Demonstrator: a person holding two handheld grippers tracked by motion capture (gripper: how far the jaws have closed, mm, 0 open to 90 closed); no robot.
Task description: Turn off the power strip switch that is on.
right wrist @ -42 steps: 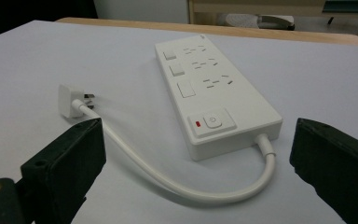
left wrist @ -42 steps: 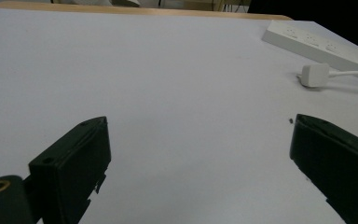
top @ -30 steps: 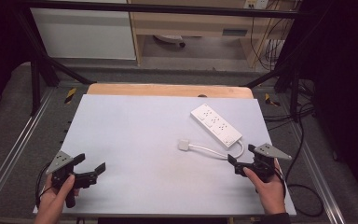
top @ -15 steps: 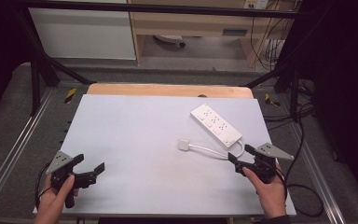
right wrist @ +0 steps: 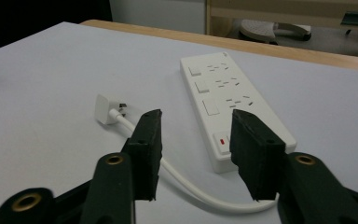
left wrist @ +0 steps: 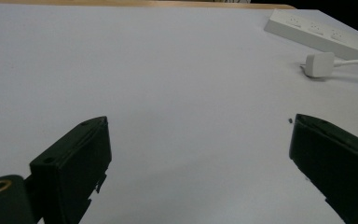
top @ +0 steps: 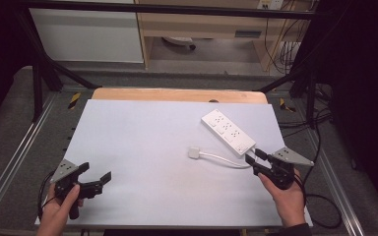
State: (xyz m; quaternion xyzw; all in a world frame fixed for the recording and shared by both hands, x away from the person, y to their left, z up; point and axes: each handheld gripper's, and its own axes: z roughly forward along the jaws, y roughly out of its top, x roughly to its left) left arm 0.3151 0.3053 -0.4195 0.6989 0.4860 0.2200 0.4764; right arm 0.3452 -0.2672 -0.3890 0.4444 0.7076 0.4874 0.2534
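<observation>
A white power strip [top: 228,132] lies at the table's right, its white cable [top: 224,160] curling left to a white plug [top: 194,153] that lies loose on the sheet. My right gripper [top: 255,158] hovers open at the strip's near end, jaws apart with nothing between them. In the right gripper view the strip [right wrist: 223,93] with its red switch lies just past my right gripper [right wrist: 196,116], the cable [right wrist: 182,182] runs under the jaws, and the plug [right wrist: 106,108] rests at the left. My left gripper [top: 96,174] is wide open at the near left corner, far from the strip [left wrist: 317,32] and plug [left wrist: 319,64].
The white sheet [top: 147,137] covers a wooden table whose far edge [top: 177,94] shows bare. Metal rails run along both sides. Black cables trail on the floor at the right [top: 320,132]. A cabinet and shelf stand beyond the table.
My right gripper has edged a little forward toward the near end of the power strip. The left gripper, strip and plug have stayed where they were.
</observation>
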